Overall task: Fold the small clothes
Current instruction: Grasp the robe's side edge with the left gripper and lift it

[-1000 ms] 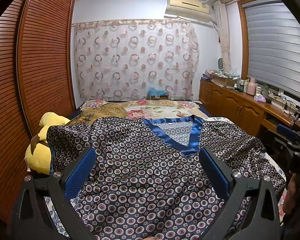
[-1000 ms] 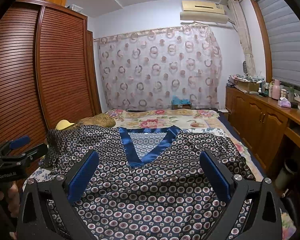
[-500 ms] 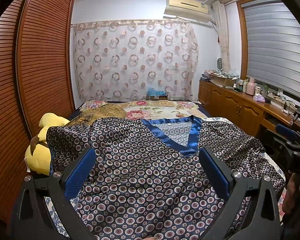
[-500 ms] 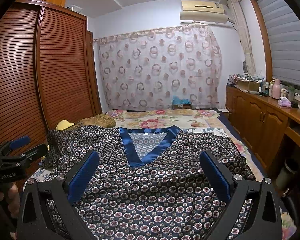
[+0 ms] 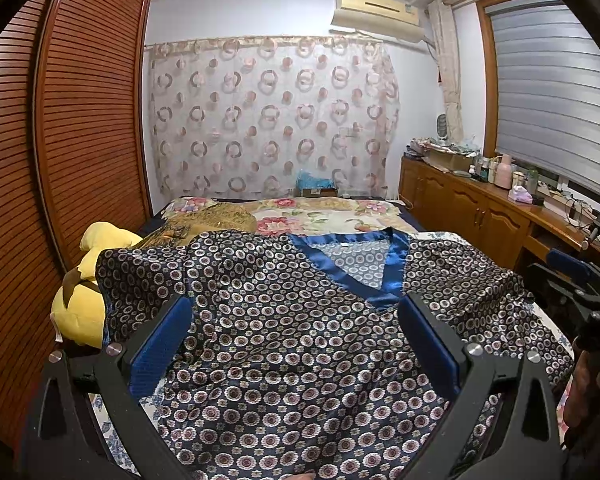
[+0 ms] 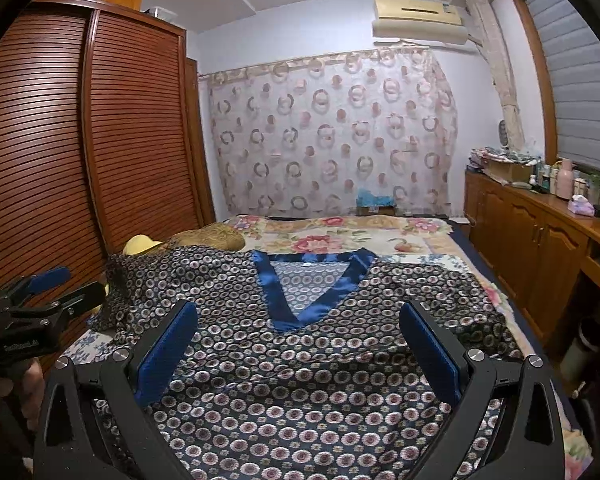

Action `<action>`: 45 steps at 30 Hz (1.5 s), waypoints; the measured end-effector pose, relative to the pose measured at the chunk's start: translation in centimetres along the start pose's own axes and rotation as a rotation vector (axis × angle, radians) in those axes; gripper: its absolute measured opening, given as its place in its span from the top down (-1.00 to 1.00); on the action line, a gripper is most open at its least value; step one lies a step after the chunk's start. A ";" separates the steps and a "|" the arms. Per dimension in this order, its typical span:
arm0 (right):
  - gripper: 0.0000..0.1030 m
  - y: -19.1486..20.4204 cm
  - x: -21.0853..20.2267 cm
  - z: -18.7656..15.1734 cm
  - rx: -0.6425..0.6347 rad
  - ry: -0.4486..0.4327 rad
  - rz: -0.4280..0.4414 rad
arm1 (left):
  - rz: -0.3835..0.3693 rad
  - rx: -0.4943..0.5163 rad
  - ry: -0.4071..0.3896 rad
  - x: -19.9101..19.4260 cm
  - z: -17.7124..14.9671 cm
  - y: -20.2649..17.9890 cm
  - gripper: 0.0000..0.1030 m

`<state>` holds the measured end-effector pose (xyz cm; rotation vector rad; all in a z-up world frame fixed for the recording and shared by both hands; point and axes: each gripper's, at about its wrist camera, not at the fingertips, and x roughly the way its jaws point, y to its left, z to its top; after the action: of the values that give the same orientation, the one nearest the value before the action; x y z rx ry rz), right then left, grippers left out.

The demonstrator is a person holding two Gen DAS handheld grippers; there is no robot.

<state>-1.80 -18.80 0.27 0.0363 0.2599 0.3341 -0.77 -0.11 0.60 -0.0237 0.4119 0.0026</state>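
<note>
On the floral-covered bed (image 5: pixel 320 216), a dark-blue satin top with circle print and bright blue V-neck (image 5: pixel 300 320) lies spread flat, unfolded.
Both the left gripper (image 5: pixel 296 332) and right gripper (image 6: pixel 300 336) hover above it, jaws wide apart, empty; folding looks not yet begun, so next comes lowering to pinch a sleeve or side edge.

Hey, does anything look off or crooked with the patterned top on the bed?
Mostly flat, but the patterned top's left sleeve is rumpled and draped against the yellow plush toy at the bed's edge, not lying flat. Nothing looks torn or spilled.
</note>
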 end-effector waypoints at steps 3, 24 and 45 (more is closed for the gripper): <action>-0.96 0.2 0.6 0.2 0.002 0.004 0.035 | 0.010 -0.002 0.009 0.3 -0.2 0.9 -1.00; -0.96 2.6 8.3 1.8 -0.144 0.139 0.235 | 0.133 -0.043 0.149 4.9 -2.5 12.8 -1.00; -0.96 3.8 13.7 2.5 -0.199 0.349 0.351 | 0.070 -0.082 0.406 11.4 -5.8 22.5 -0.71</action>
<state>10.14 -10.69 -0.38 -0.1763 0.5674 0.7156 7.21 22.26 -9.77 -0.0913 0.8180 0.0843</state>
